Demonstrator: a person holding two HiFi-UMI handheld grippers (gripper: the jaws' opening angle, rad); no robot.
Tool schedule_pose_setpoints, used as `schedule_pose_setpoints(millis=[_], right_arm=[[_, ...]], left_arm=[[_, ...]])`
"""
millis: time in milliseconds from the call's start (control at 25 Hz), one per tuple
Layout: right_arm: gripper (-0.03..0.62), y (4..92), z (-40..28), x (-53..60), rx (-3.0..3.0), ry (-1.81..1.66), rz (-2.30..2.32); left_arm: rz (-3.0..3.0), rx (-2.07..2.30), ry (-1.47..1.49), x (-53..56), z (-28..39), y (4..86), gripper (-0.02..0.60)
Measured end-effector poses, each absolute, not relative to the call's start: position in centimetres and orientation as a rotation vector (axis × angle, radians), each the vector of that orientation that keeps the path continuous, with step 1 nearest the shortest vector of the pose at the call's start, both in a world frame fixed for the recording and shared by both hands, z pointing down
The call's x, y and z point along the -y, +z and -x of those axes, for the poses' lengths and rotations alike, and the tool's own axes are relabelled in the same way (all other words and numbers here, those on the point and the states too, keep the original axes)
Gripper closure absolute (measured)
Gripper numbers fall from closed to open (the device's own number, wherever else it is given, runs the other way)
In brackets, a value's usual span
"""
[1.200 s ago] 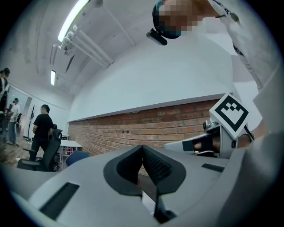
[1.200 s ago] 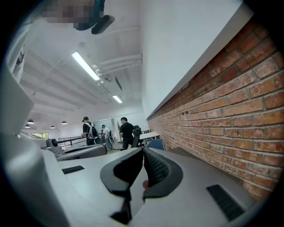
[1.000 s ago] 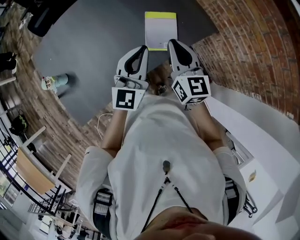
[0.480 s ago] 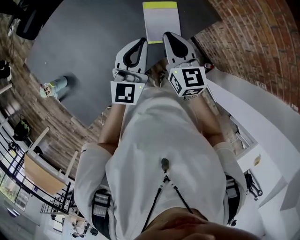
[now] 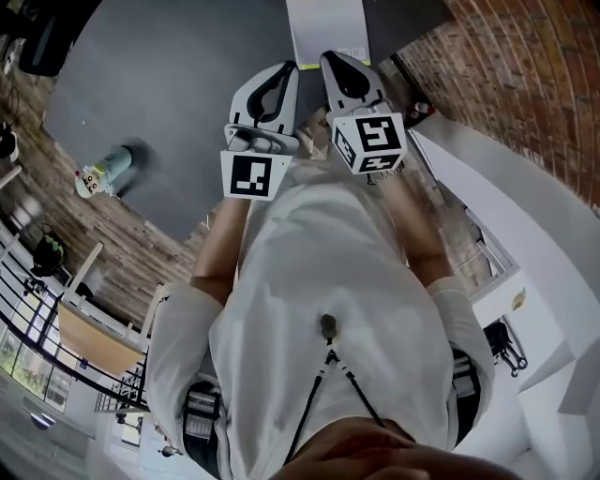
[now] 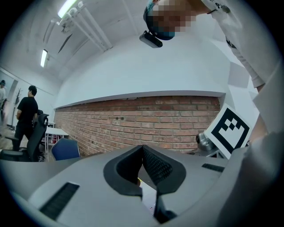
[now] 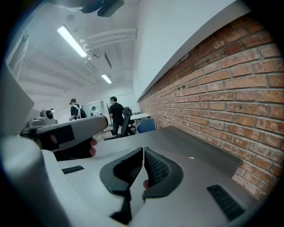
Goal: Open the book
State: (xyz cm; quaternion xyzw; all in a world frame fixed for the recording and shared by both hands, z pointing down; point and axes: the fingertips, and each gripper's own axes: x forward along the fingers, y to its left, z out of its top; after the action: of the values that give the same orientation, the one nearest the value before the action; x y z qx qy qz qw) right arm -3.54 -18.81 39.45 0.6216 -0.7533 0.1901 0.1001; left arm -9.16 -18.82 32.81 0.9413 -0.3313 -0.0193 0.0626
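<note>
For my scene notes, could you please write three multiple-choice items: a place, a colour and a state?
1. Where does the book lie? A. on the table B. on a chair C. on the floor
2. Colour of the table? A. white B. dark grey C. red
3. Jaws of the right hand-held gripper? A. wide apart B. together C. gripping a cup
Answers: A, the head view shows it there; B, its bare surface shows that; B, the tips meet in the right gripper view.

Grey desk (image 5: 169, 84) against brick wall (image 5: 525, 75); pale green bottle-like object (image 5: 105, 169) at the desk's left edge; blue chair (image 6: 65, 148) beyond.
</note>
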Motion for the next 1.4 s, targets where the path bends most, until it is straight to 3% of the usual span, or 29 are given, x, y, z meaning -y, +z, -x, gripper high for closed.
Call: schedule_pose_setpoints(millis=[840, 880, 960, 1400], right_arm=[[0.554, 54.8, 5.7, 20.9, 2.099, 0.780, -1.585], [0.547, 55.6, 5.8, 21.0, 2.086, 0.788, -1.564], [0.448, 57.8, 5.9, 21.0, 2.047, 0.804, -1.510], [0.444, 64.1, 5.4, 21.1, 1.891, 0.799, -1.402]], left_arm=[[-2.783, 1.073, 0.013, 22.0, 10.1, 38.2, 0.560], [-2.782, 1.074, 0.016, 22.2, 10.2, 38.3, 0.560], [-2.782, 1.077, 0.019, 22.6, 10.2, 38.4, 0.560], [-2.776, 1.068, 0.056, 23.0, 9.9, 39.6, 0.560]])
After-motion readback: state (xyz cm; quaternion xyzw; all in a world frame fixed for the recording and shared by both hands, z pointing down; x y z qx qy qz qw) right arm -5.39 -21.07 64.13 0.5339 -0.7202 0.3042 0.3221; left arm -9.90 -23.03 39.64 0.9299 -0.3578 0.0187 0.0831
